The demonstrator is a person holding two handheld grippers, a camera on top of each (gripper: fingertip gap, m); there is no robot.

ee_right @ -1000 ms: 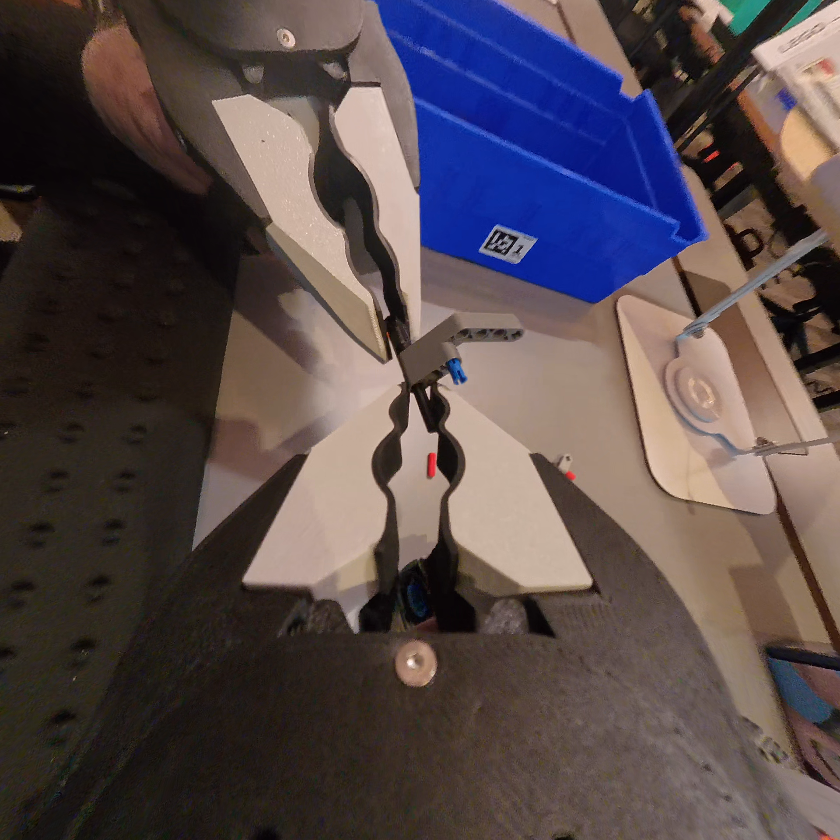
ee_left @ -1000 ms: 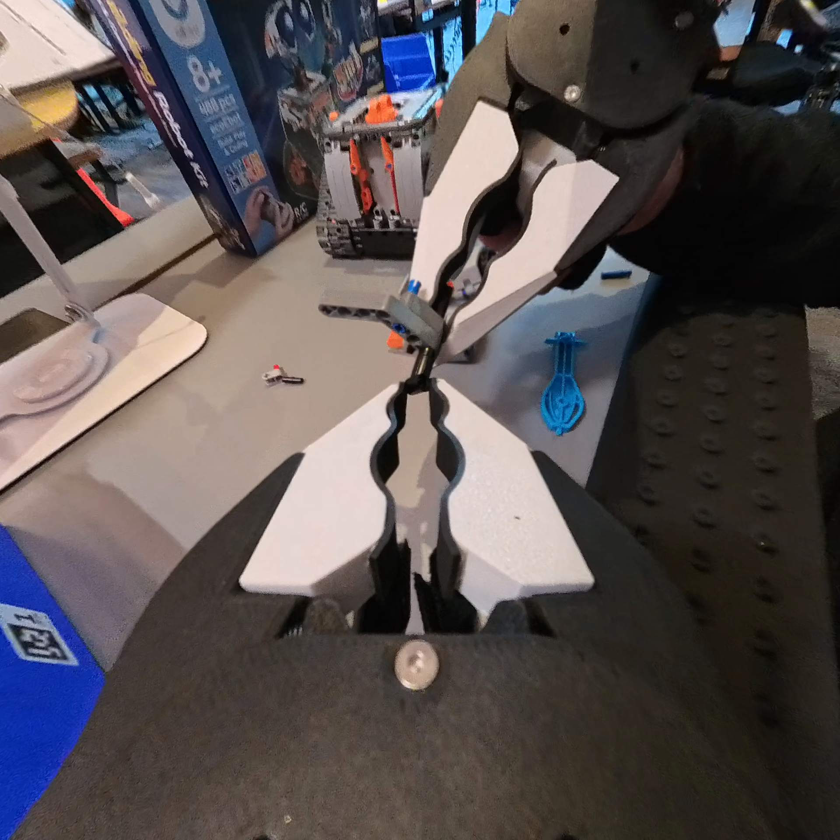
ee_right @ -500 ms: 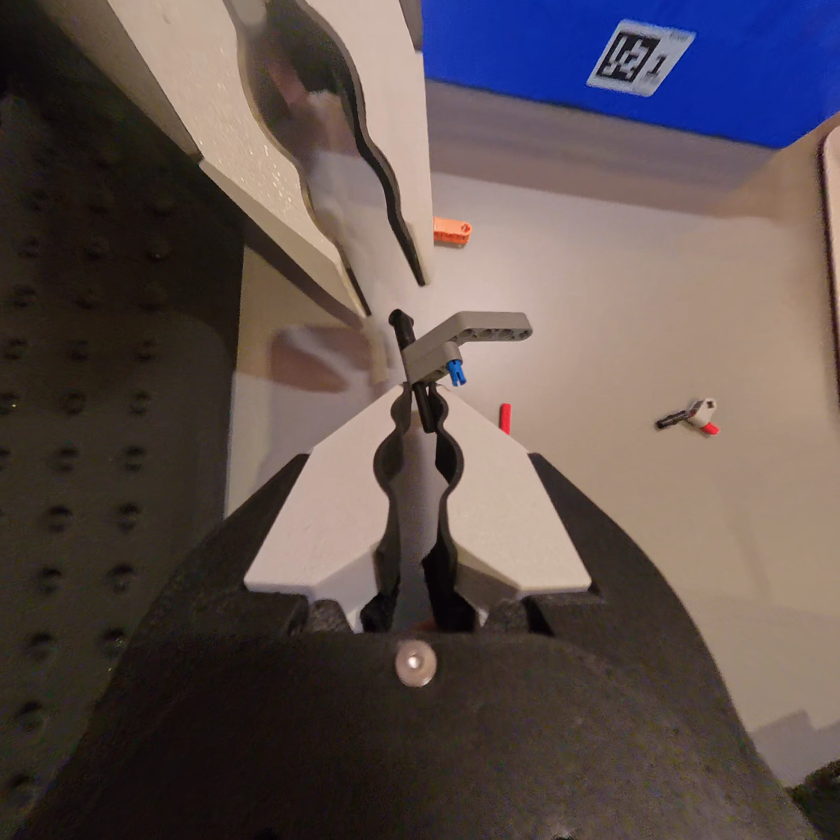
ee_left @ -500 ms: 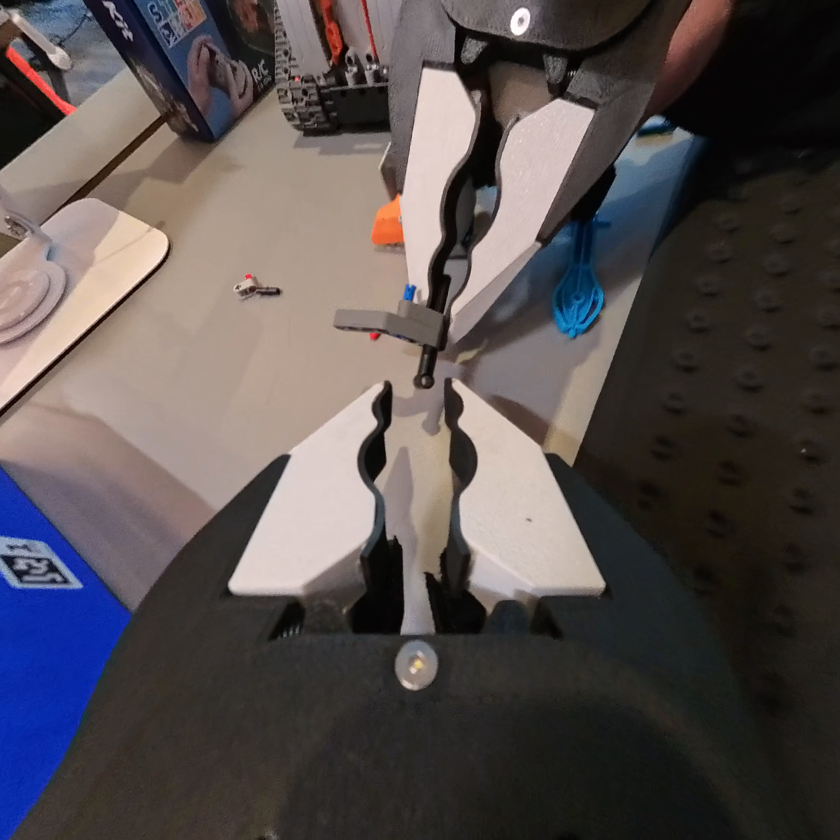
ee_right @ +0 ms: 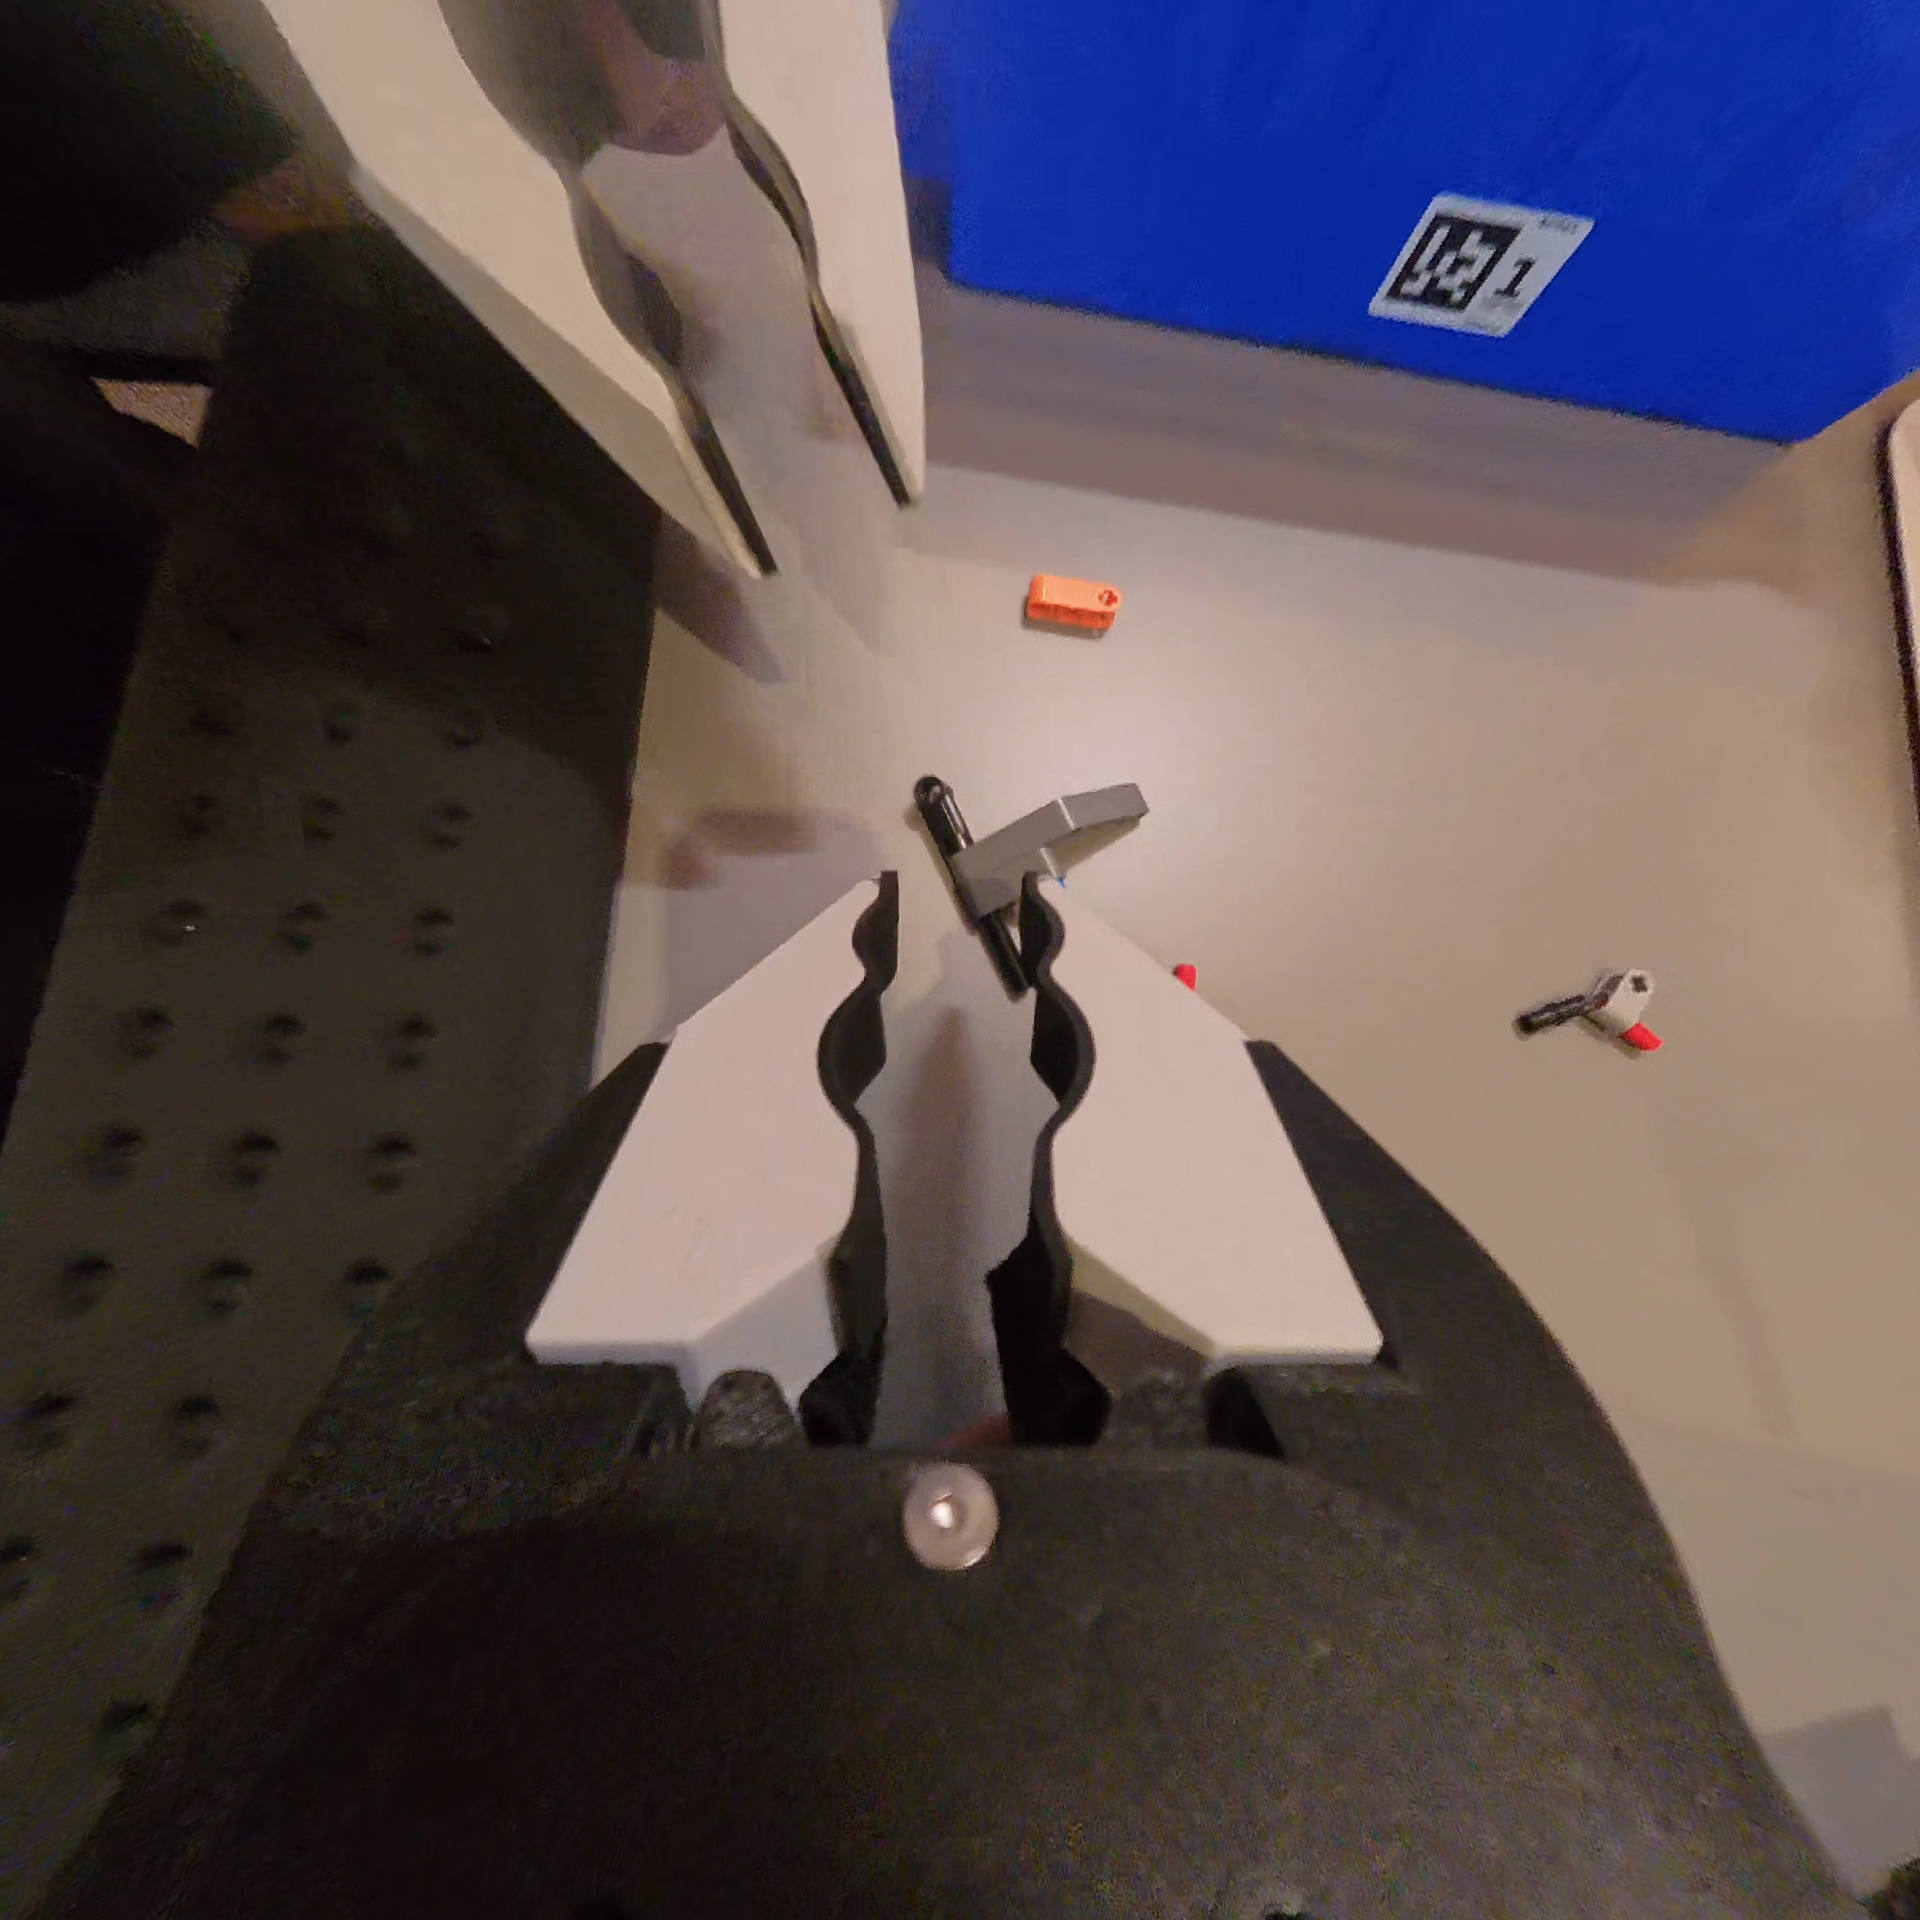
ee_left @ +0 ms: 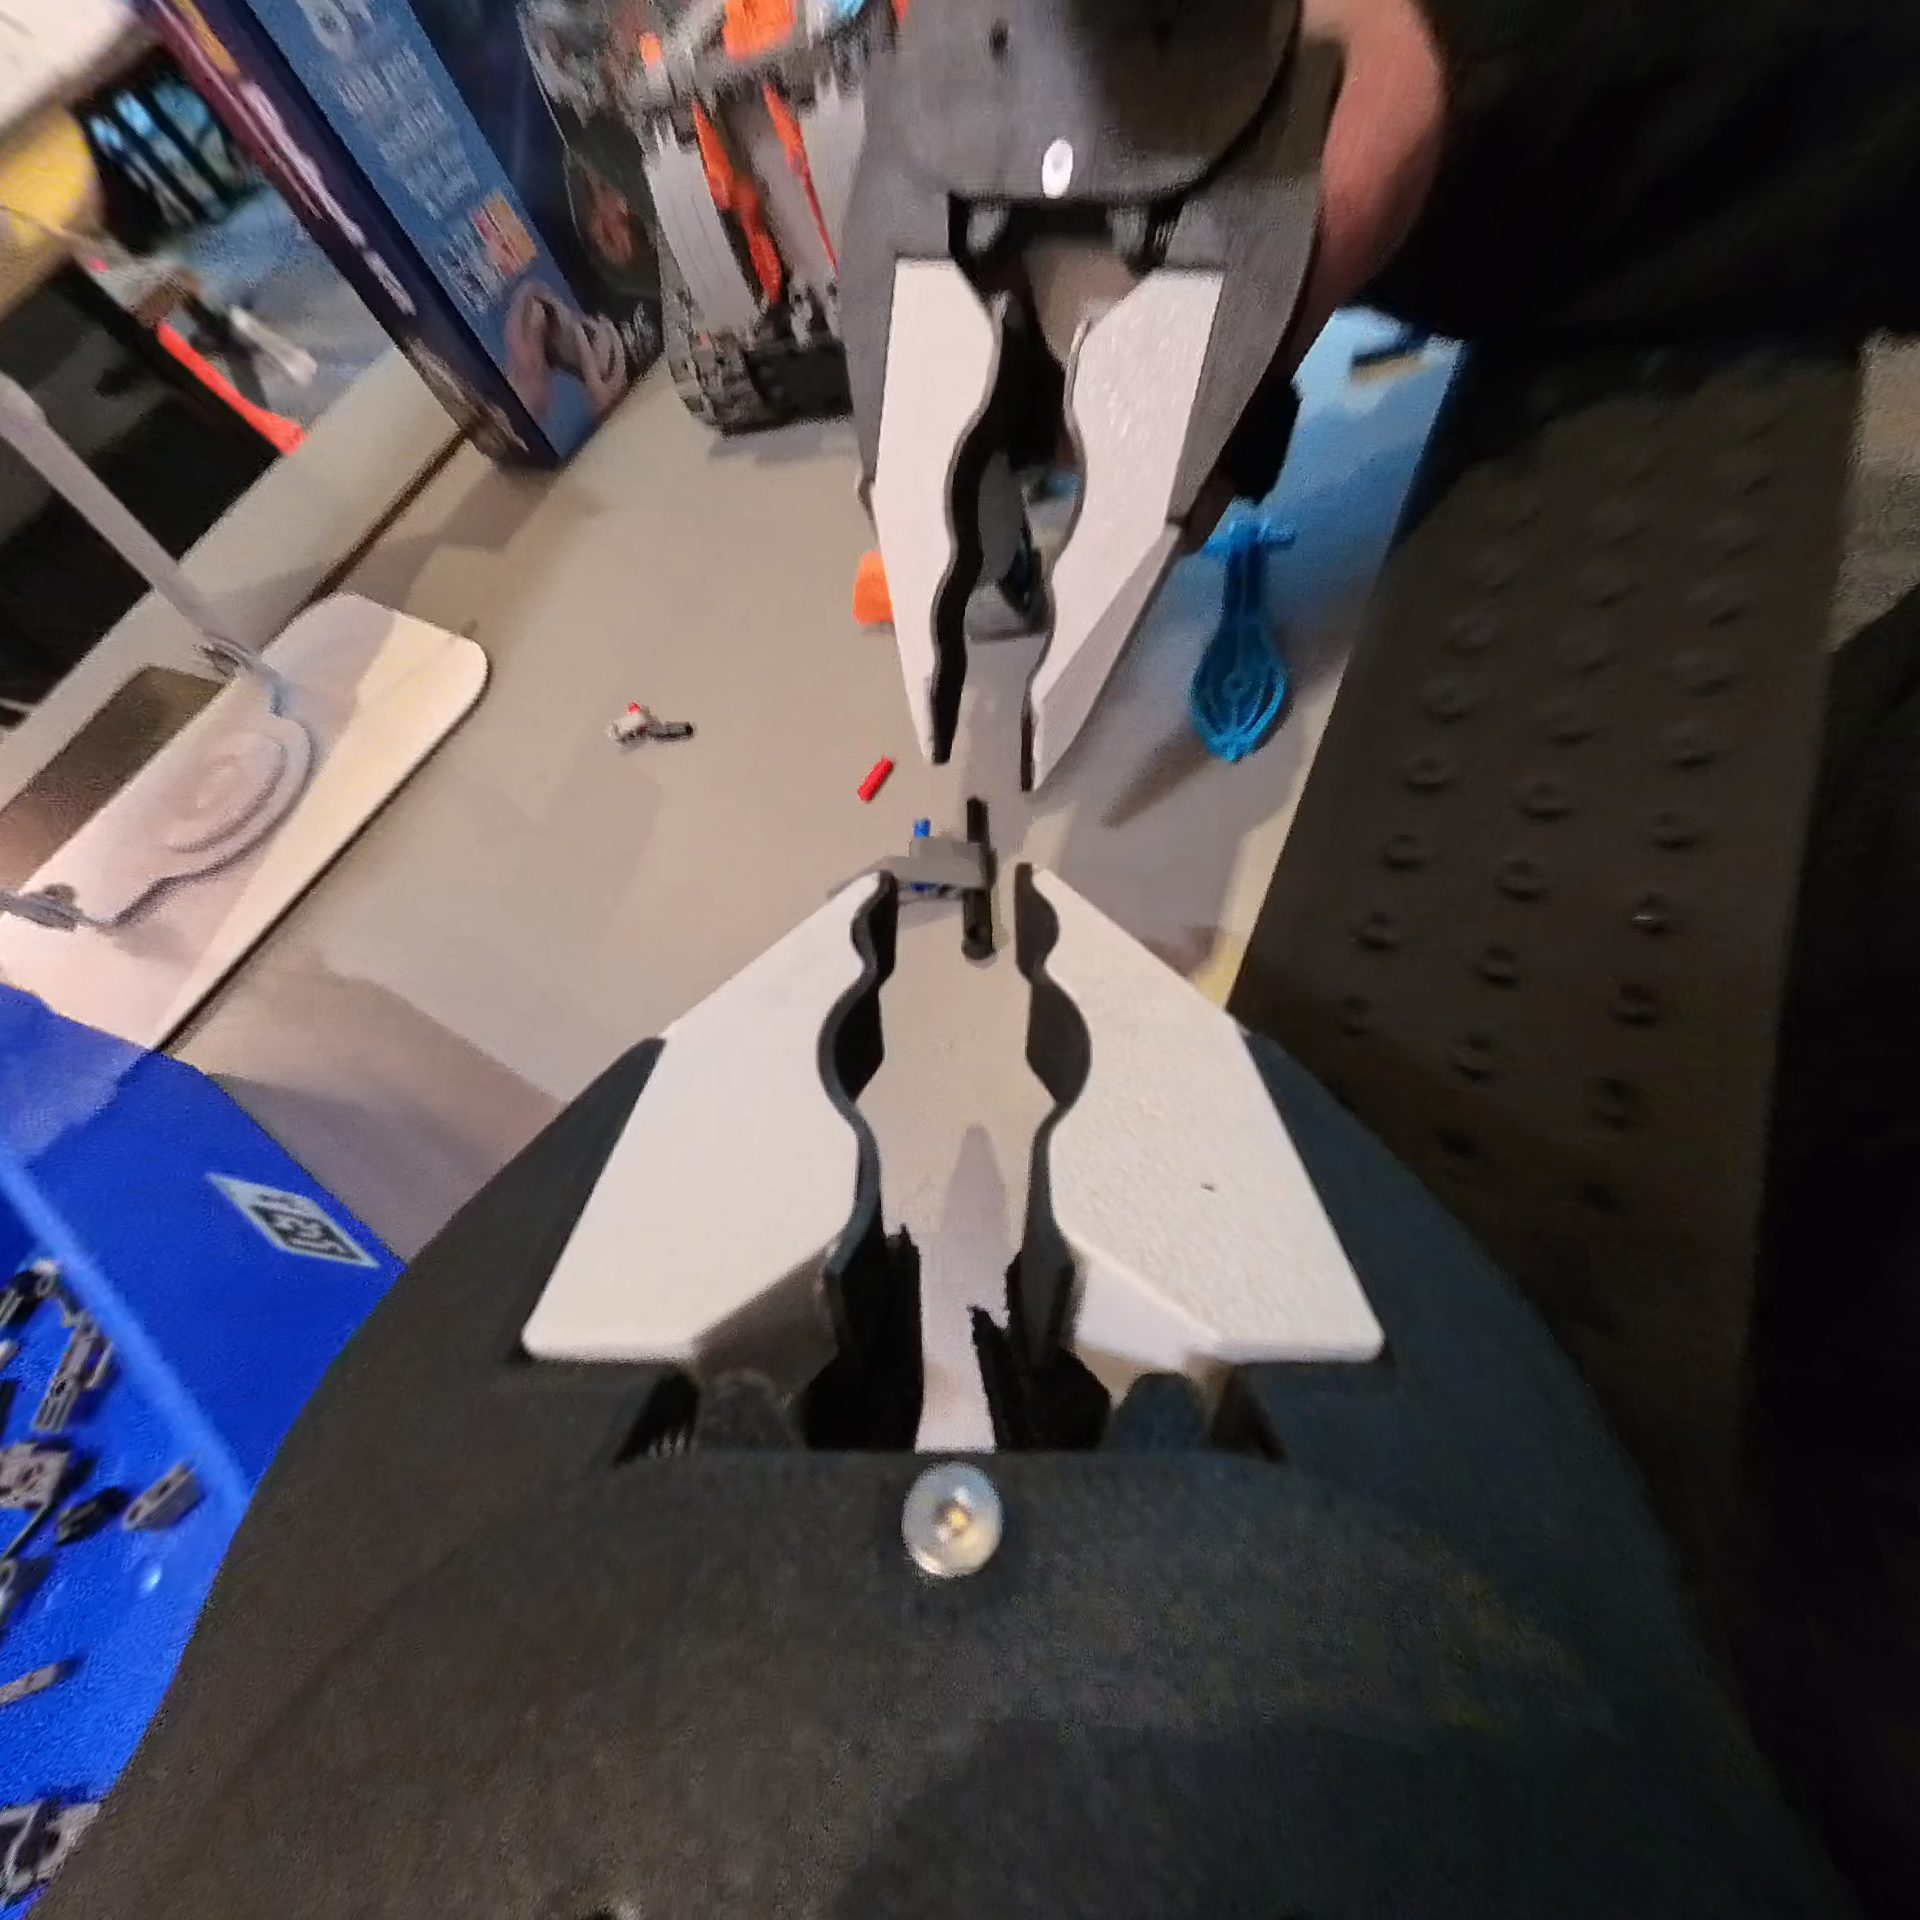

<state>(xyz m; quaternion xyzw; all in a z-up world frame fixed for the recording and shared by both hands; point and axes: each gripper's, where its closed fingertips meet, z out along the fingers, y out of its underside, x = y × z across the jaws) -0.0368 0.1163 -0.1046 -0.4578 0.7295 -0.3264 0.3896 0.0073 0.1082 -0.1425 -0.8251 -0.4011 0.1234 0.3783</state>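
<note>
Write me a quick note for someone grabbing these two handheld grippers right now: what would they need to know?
Left gripper: open, holding nothing.
Right gripper: open, holding nothing.
Grey angled beam with black axle: sits between both grippers' tips, unclamped, axle close to one right-gripper finger. Whether it rests flat on the table is unclear.
Loose on the table: orange brick, red pin, small white-and-red piece.
Blue bin stands beyond them.
</note>
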